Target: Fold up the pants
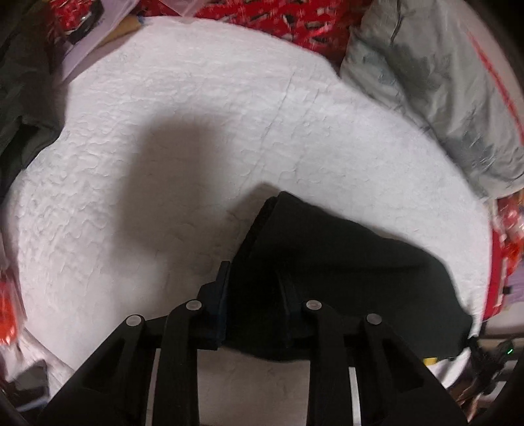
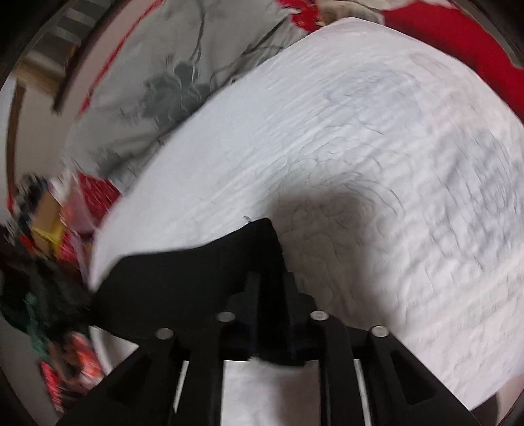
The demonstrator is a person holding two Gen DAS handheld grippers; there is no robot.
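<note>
The black pants (image 1: 344, 262) hang lifted above a white quilted bedspread (image 1: 196, 131). My left gripper (image 1: 253, 278) is shut on one end of the pants, with the cloth stretching away to the right. In the right wrist view my right gripper (image 2: 270, 283) is shut on the other end of the pants (image 2: 196, 278), with the cloth stretching away to the left over the white bedspread (image 2: 393, 164). The fingertips of both grippers are partly buried in the black cloth.
A grey floral pillow (image 1: 442, 98) lies at the right of the bed and also shows in the right wrist view (image 2: 163, 82). A red patterned blanket (image 1: 278, 16) borders the far side. Dark clothing (image 1: 19, 98) lies at the left edge. Clutter (image 2: 49, 229) sits beside the bed.
</note>
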